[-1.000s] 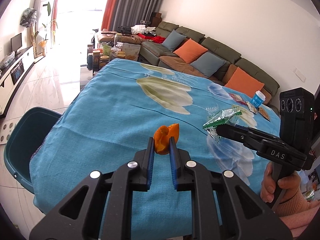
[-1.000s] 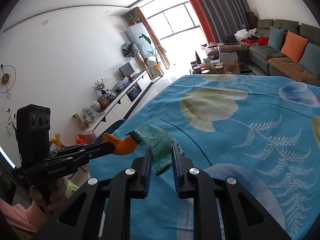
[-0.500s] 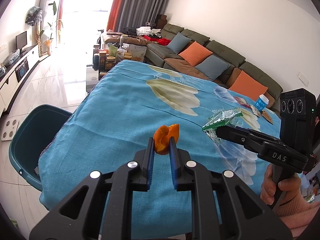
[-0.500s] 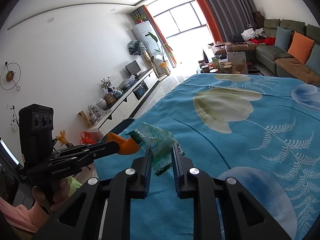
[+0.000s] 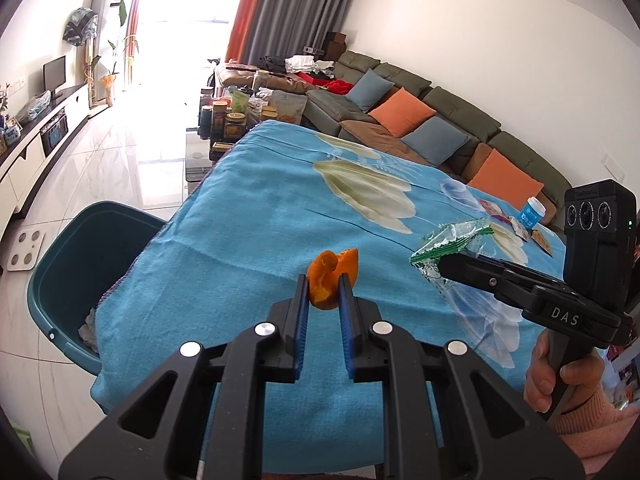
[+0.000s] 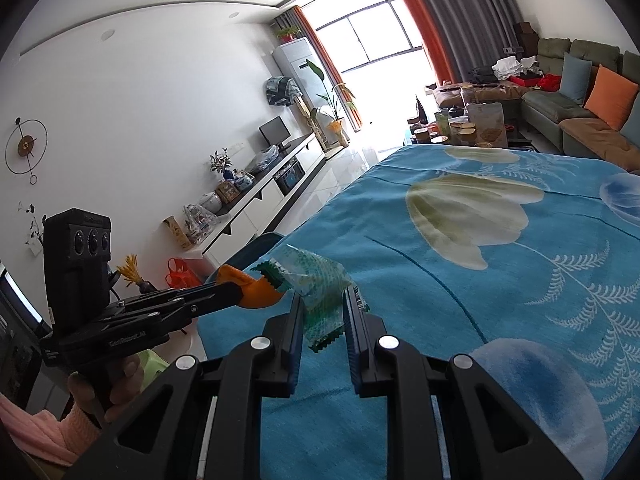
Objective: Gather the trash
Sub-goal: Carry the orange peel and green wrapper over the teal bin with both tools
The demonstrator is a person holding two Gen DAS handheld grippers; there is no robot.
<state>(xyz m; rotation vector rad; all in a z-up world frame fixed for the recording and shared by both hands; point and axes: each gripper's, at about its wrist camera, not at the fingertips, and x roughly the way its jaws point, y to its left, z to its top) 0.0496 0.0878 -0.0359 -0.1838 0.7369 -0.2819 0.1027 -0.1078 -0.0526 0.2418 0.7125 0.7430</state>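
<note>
Left tool (image 5: 324, 292) clamping an orange peel (image 5: 331, 278) above the bench's (image 5: 248, 216) near edge — right tool (image 6: 323, 312) pinching a green wrapper (image 6: 320, 292) just beside it; teal bin (image 5: 76, 264) sitting against the bench's left edge, more litter (image 5: 516, 224) lying toward the far right corner.

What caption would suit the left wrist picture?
Left gripper shut on orange peel above a blue tablecloth, teal bin beside it.

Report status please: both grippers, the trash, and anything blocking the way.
Left gripper shut on orange peel. Right gripper shut on green wrapper. Both above the blue cloth. Bin at table edge, nothing blocking.
</note>
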